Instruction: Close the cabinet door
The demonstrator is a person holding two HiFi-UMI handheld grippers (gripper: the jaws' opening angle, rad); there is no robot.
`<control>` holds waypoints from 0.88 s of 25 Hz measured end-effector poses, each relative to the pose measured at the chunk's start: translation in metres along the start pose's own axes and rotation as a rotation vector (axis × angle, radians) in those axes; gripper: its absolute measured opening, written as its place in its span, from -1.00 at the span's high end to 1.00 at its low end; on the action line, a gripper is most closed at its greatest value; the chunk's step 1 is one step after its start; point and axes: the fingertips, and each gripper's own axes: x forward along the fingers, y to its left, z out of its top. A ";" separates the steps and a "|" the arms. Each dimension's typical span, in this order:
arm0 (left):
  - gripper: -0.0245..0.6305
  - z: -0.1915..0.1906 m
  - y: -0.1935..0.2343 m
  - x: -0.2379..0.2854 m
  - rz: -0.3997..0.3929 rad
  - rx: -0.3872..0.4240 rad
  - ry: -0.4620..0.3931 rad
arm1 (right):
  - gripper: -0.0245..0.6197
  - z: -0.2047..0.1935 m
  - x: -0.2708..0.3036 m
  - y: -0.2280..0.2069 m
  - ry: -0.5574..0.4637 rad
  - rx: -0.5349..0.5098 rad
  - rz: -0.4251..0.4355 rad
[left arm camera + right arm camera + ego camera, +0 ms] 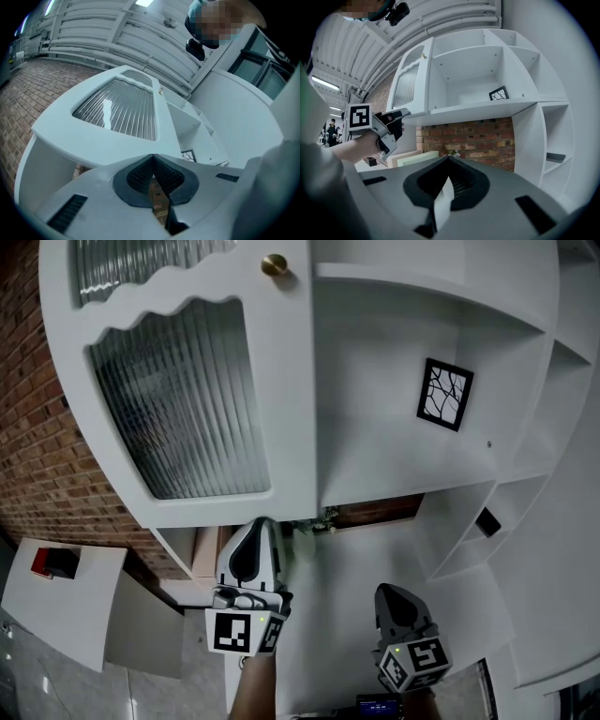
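Note:
The white cabinet door [178, 399] with ribbed glass and a brass knob [274, 265] stands swung open to the left of the open compartment [403, 381]. My left gripper [255, 526] is shut and empty, with its tips just under the door's lower edge near the hinge side. In the left gripper view the door [117, 112] fills the space above the closed jaws of the left gripper [153, 157]. My right gripper [398, 594] is shut and empty, lower and to the right, away from the cabinet. The right gripper view shows the door [408, 86], the left gripper [391, 119] below it and the right gripper [448, 159].
A small framed picture [444, 395] leans inside the compartment. A black item [487, 521] lies on a lower right shelf. Behind the cabinet is a brick wall [37, 456]. A red and black object [54, 562] sits on a white table at the left.

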 end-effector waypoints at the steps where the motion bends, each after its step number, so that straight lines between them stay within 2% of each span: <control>1: 0.89 0.000 0.000 0.001 -0.002 -0.003 0.004 | 0.92 -0.001 0.000 0.001 0.002 0.003 0.001; 8: 0.89 -0.008 -0.003 0.001 -0.022 -0.040 0.080 | 0.92 -0.001 -0.009 0.012 -0.009 -0.008 0.004; 14: 0.88 -0.017 -0.012 -0.030 -0.048 -0.103 0.144 | 0.92 0.014 -0.031 0.022 -0.053 0.020 -0.003; 22: 0.88 -0.014 -0.024 -0.092 -0.069 -0.080 0.236 | 0.92 0.013 -0.054 0.057 -0.052 -0.017 -0.003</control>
